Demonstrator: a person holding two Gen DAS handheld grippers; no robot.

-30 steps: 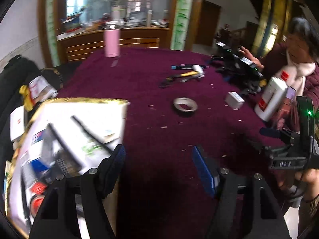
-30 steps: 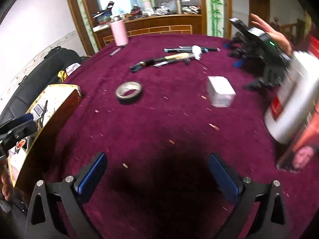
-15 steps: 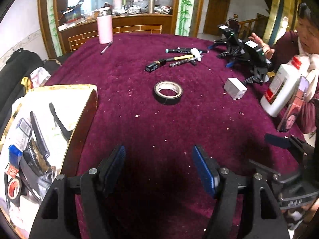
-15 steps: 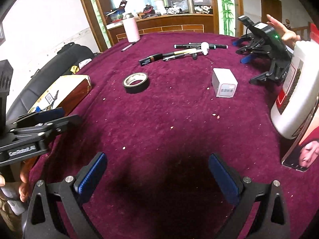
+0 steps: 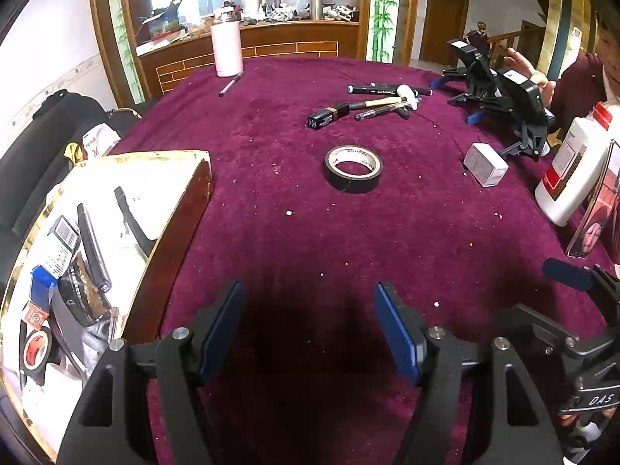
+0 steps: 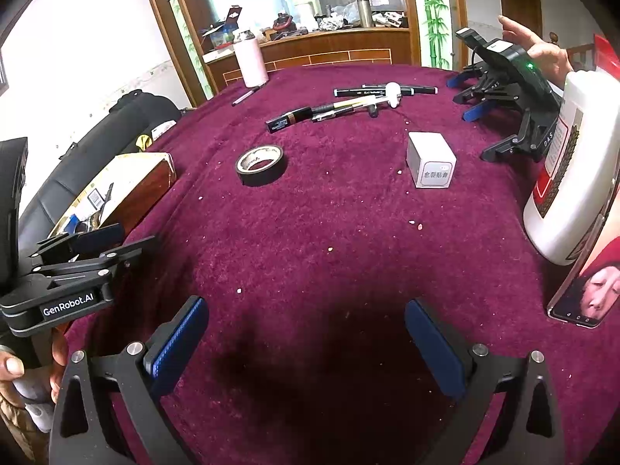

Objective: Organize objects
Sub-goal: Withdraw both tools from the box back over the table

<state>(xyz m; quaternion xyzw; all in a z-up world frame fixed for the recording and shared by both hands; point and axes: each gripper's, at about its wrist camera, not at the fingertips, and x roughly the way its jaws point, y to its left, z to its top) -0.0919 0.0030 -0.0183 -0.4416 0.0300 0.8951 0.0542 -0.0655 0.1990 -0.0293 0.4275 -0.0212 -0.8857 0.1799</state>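
A black tape roll [image 5: 353, 168] [image 6: 260, 164] lies mid-table on the maroon cloth. A small white box [image 5: 485, 159] [image 6: 432, 159] sits to its right, and behind them lie several pens and markers [image 5: 372, 104] [image 6: 348, 106]. At the left stands a gold-rimmed wooden box [image 5: 182, 209] [image 6: 147, 178] holding several small items. My left gripper [image 5: 310, 329] hovers open over bare cloth beside that box, well short of the tape. The right gripper [image 6: 306, 345] is open too, over bare cloth, nothing between its pads. In the right wrist view the left gripper [image 6: 89, 240] shows at the left edge.
A white bottle [image 5: 569, 170] [image 6: 569, 162] stands at the right with a phone [image 6: 589, 283] leaning on it. Two spare grippers [image 5: 503, 97] [image 6: 507, 93] rest at the far right under a person's hand [image 6: 542, 46]. A pink flask [image 5: 226, 50] and a pen stand far back.
The left wrist view has swung from over the wooden box to the table's middle and sunk a little. The white bottle, blurred and moving before, now stands still. The right gripper has barely moved.
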